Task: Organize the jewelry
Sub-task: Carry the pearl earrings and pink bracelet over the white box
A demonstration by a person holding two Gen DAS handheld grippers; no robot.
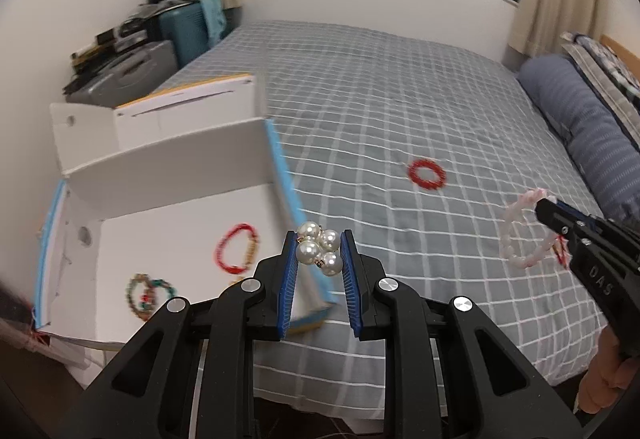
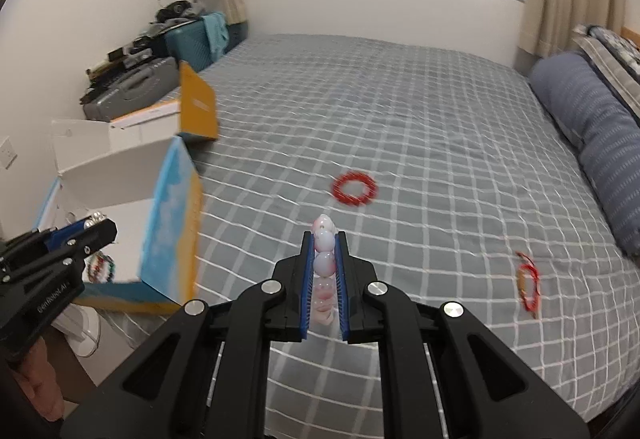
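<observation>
My left gripper (image 1: pixel 319 245) is shut on a white pearl bracelet (image 1: pixel 319 247) and holds it over the right wall of an open white box (image 1: pixel 168 207) with blue edges. A red bracelet (image 1: pixel 236 247) and a multicoloured bead bracelet (image 1: pixel 148 293) lie in the box. My right gripper (image 2: pixel 324 239) is shut on a pink-and-white bead bracelet (image 2: pixel 325 263), held above the bed; it also shows in the left wrist view (image 1: pixel 524 235). A red bracelet (image 2: pixel 354 188) lies mid-bed. A red and gold bracelet (image 2: pixel 528 285) lies to its right.
The grey checked bedspread (image 1: pixel 400 99) fills both views. A blue bolster pillow (image 2: pixel 592 135) lies along the right side. The box's lid flap (image 2: pixel 196 107) stands open behind it. A suitcase and clutter (image 1: pixel 132 63) stand by the far left wall.
</observation>
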